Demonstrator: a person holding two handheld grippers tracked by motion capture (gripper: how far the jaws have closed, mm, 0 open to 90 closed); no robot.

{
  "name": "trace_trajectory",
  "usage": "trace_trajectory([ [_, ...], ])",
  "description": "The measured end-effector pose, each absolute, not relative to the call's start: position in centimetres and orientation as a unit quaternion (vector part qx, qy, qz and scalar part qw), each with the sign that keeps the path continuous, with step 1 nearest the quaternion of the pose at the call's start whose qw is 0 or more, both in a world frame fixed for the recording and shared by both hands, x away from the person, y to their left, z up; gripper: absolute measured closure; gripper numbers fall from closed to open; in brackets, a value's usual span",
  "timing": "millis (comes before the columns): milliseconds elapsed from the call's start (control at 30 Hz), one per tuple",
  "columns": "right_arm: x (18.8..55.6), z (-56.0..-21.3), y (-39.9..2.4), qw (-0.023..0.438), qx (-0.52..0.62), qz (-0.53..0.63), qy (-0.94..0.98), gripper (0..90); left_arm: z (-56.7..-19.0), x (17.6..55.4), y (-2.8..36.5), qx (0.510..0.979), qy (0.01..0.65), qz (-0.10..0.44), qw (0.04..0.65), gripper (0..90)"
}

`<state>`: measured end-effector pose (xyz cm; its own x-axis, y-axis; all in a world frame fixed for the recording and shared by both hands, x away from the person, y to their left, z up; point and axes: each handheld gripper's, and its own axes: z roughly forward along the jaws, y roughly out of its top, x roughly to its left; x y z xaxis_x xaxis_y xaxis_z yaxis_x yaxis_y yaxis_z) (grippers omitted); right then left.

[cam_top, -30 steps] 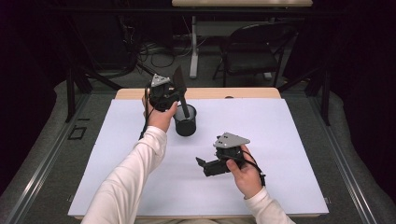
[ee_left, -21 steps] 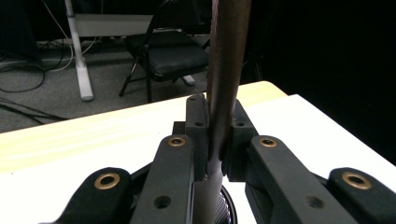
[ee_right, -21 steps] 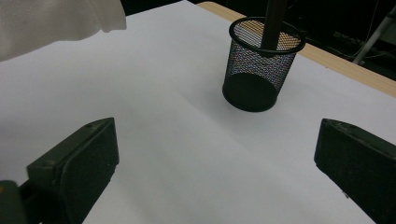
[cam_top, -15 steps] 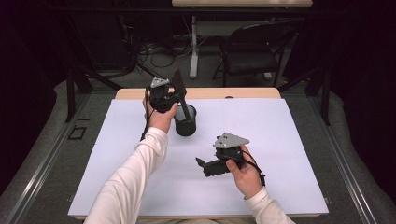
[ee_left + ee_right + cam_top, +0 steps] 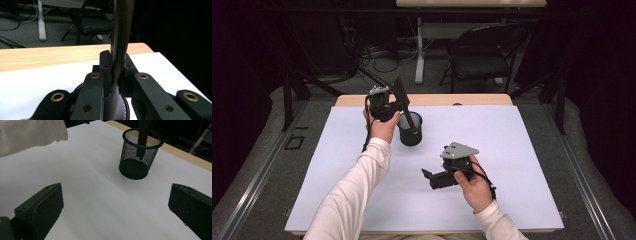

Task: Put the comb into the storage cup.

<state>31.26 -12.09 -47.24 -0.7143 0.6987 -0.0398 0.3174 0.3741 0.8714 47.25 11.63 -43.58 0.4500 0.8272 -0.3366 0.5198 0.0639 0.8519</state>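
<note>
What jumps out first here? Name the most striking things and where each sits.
The black mesh cup stands on the white sheet toward the far side of the table. The left gripper is shut on a dark utensil handle, holding it upright with its lower end down inside the cup. The right gripper hovers open nearer the person, over bare sheet.

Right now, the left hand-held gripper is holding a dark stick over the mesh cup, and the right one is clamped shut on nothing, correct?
Not quite. The right hand-held gripper is open, not clamped shut: the right gripper view shows its jaws wide apart with bare white table between them. The rest holds: the left hand-held gripper grips the dark stick, whose lower end reaches into the mesh cup.
</note>
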Motion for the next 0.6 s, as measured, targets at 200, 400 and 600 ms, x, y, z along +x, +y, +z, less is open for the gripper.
trace_trajectory([
  [200,31.3,-47.2,-12.1,0.207,0.316,0.461,0.803,0.0,-44.2,47.4,11.7,0.663,0.514,0.141,0.526,83.4],
  [400,31.3,-47.3,-12.1,0.206,0.316,0.461,0.803,0.0,-44.9,47.6,12.1,0.655,0.524,0.133,0.528,83.4],
  [600,31.2,-47.3,-12.0,0.206,0.315,0.461,0.804,0.0,-45.5,47.7,12.2,0.653,0.530,0.130,0.525,83.4],
])
